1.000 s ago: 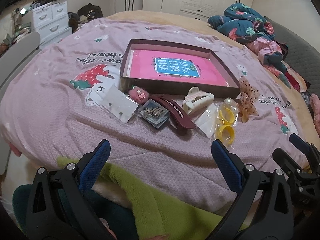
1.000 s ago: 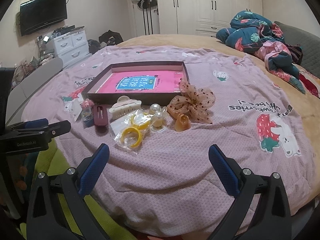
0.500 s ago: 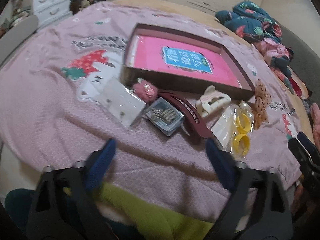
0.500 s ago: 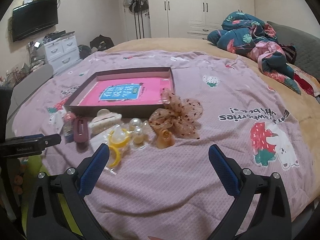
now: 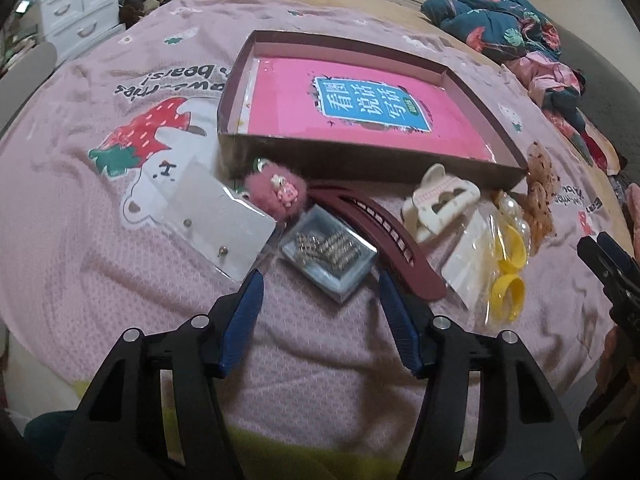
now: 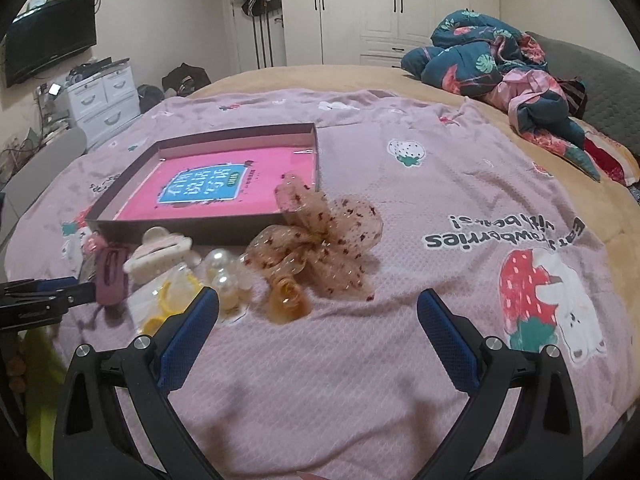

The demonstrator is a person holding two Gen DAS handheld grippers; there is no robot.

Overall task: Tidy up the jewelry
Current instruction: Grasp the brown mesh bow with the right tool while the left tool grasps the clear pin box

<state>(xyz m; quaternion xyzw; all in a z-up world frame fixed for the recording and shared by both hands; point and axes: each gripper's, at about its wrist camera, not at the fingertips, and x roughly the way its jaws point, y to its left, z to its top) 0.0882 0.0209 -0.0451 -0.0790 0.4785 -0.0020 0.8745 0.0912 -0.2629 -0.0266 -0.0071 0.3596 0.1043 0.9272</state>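
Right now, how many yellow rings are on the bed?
2. One yellow ring lies in the clear bag beside the cream hair clip; the other yellow ring lies just nearer the camera. More may hide underneath.

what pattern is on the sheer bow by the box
Tan sheer fabric bow with small dark red dots; clearest in the right wrist view.

Each claw, left (image 5: 320,280) and right (image 6: 318,300), is glossy black plastic with ribbed blue fingers (image 6: 188,336) (silver screws at the joints).
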